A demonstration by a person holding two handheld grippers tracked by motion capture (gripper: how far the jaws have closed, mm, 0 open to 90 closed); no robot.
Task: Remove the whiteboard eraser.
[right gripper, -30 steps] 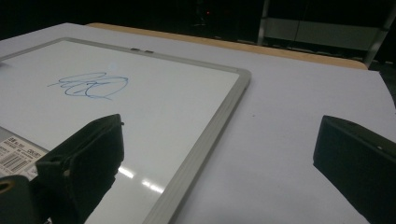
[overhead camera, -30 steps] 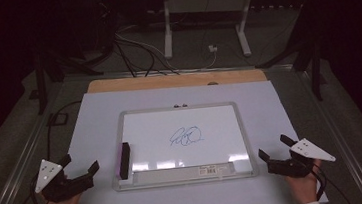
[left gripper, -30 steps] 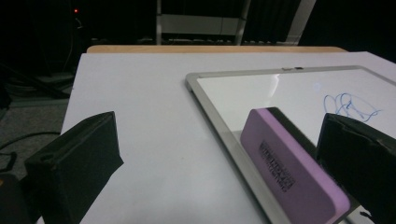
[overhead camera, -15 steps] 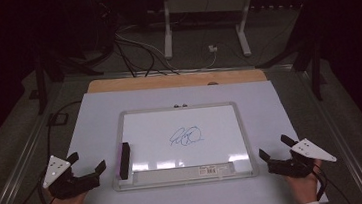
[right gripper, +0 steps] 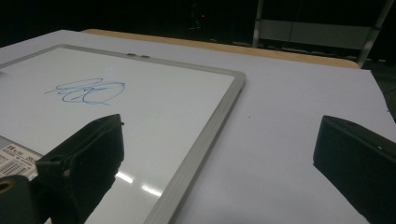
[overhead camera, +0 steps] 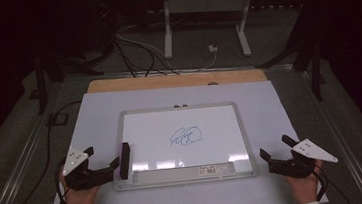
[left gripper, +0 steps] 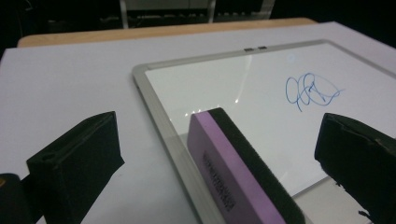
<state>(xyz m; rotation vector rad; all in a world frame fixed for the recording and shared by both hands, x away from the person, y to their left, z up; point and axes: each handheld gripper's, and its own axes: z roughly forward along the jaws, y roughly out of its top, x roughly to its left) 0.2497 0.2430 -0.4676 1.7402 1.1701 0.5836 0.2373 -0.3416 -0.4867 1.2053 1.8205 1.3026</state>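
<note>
- Your left claw (overhead camera: 105, 162) is spread wide, one jaw on either side of the purple eraser (overhead camera: 124, 160), touching neither.
- The eraser stands on edge at the whiteboard's (overhead camera: 136, 131) left frame.
- A blue scribble (overhead camera: 186, 137) sits mid-board; a barcode label (overhead camera: 215, 169) lies on the near strip.
- Your right claw (overhead camera: 273, 154) is open on the bench (overhead camera: 275, 108), right of the board; nothing lies between its jaws.

My left gripper (left gripper: 219, 154) has its jaws wide around the eraser (left gripper: 238, 172); whiteboard frame (overhead camera: 117, 138) blocks at three o'clock, open table (overhead camera: 85, 121) at twelve.
</note>
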